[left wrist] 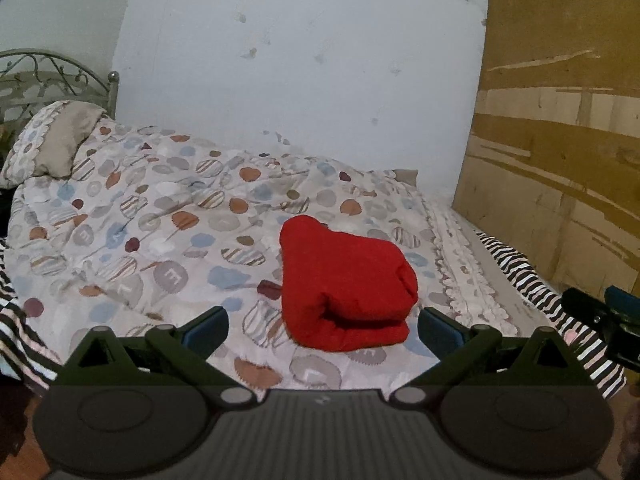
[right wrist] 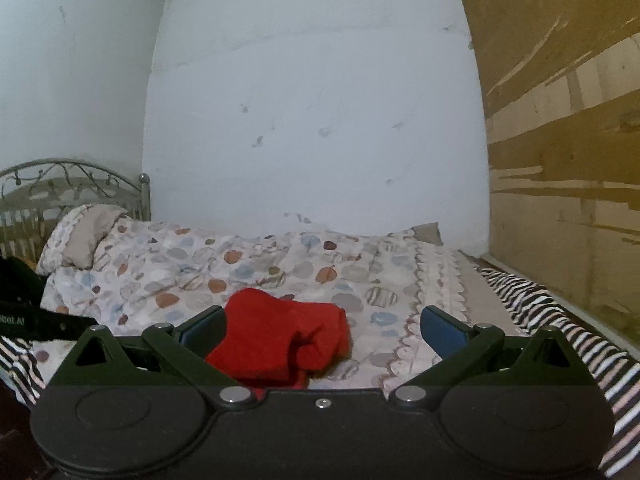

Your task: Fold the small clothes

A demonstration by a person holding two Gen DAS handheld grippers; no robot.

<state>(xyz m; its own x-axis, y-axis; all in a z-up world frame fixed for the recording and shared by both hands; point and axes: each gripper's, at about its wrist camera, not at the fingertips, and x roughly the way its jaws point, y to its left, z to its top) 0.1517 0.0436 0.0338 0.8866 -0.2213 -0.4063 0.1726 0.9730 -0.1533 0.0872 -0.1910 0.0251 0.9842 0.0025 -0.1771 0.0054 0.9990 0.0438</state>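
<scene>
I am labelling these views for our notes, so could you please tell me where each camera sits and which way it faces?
Left wrist: sits on the left gripper, above the bed's near edge, facing the white wall across the patterned quilt; its open jaws frame the folded red garment; the right gripper shows at right.
Right wrist: sits on the right gripper, lower, facing the same wall; open jaws, the garment between them toward the left; the left gripper shows at left.
Shared: garment, quilt, pillow, cardboard.

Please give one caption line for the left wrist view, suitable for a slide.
Open left gripper faces a folded red garment lying on the patterned quilt.
</scene>
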